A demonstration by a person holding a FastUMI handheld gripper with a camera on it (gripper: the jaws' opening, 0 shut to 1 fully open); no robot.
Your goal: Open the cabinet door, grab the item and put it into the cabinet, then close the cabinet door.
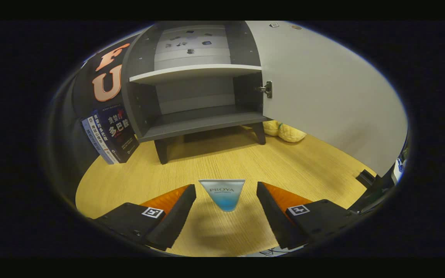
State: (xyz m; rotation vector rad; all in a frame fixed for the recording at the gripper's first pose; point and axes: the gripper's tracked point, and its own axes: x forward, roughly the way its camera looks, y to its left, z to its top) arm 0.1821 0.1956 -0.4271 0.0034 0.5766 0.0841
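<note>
A small blue and white tube (223,194) stands on the wooden table (245,166), its flat crimped end up. It sits between my two fingertips, and neither finger touches it. My gripper (226,193) is open, low over the table. Beyond it stands a dark grey cabinet (191,96) on short legs. Its white door (323,92) is swung wide open to the right on a metal hinge (267,89). Inside, a white shelf (195,72) divides the cabinet, and the lower compartment (203,119) holds nothing.
Several books (110,133) lean against the cabinet's left side. A yellow plush toy (286,131) lies behind the cabinet's right leg, under the open door. A dark object (367,178) sits at the table's right edge.
</note>
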